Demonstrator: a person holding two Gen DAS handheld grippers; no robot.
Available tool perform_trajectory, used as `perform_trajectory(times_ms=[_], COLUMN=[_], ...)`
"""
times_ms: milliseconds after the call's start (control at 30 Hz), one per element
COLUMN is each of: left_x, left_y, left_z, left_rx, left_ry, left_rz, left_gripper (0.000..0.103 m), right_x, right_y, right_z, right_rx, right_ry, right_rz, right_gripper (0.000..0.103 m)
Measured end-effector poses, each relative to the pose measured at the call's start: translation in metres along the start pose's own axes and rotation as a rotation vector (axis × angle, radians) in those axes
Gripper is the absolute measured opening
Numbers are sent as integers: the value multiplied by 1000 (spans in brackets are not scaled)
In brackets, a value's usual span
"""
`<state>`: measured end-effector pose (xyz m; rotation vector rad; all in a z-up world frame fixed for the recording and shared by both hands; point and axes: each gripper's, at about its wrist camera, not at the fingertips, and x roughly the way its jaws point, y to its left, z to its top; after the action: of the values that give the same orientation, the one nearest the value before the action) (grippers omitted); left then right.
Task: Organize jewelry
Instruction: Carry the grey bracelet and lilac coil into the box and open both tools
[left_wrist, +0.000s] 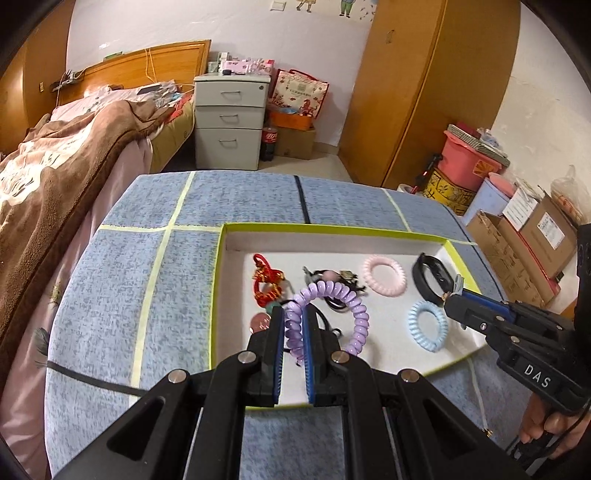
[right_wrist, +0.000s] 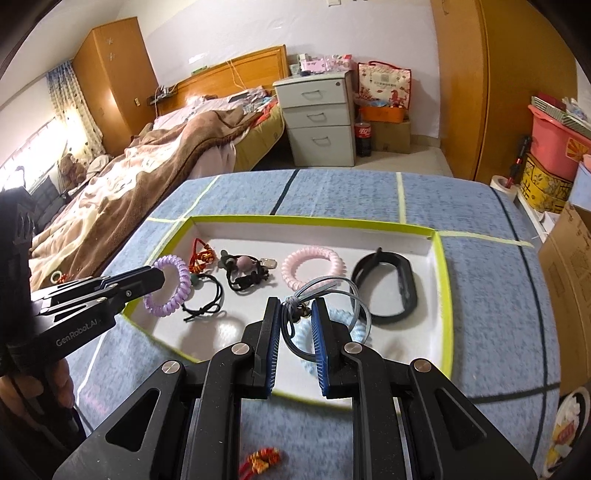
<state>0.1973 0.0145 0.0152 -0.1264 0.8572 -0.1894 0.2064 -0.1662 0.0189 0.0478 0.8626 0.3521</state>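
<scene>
A white tray with a lime-green rim (left_wrist: 217, 295) (right_wrist: 445, 295) lies on the blue cloth-covered table. My left gripper (left_wrist: 295, 310) (right_wrist: 159, 275) is shut on a purple coil hair tie (left_wrist: 345, 295) (right_wrist: 168, 286), which hangs over the tray's left part. My right gripper (right_wrist: 295, 306) (left_wrist: 452, 291) is shut on a grey cord hair tie (right_wrist: 332, 288) at its knot, above a light-blue coil tie (left_wrist: 428, 325) (right_wrist: 347, 321). In the tray lie a pink coil tie (left_wrist: 384, 275) (right_wrist: 314, 266), a black wristband (left_wrist: 432, 278) (right_wrist: 388, 291), black elastic ties (left_wrist: 332, 284) (right_wrist: 207, 295) and a red knot charm (left_wrist: 266, 280) (right_wrist: 201, 254).
A second red charm (right_wrist: 260, 459) lies on the cloth in front of the tray. A bed with a brown blanket (left_wrist: 55, 166) runs along the table's left side. Beyond the table stand a grey drawer unit (left_wrist: 229, 122), a wooden wardrobe (left_wrist: 424, 92) and stacked boxes (left_wrist: 517, 240) at the right.
</scene>
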Motion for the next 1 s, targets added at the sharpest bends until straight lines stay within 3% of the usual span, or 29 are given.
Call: perform_trajectory(times_ms=[400,733,933,1000], left_x=[29,34,34,33], left_y=[8,15,16,14], left_z=[-1,-3,-3,-3], left_rx=[-17,-44,-51,-43], left_ry=[60,77,84,79], left_rz=[35,15,2,3], left_gripper=[10,11,18,26], right_x=[36,47,47,46], right_y=[1,1,2,3], right_z=[6,5,3,3], right_rx=[-24,-27,-36,-38], right_ry=[64,90,87,85], right_rz=[-1,-6,-14,-16], right_gripper=[17,18,18,18])
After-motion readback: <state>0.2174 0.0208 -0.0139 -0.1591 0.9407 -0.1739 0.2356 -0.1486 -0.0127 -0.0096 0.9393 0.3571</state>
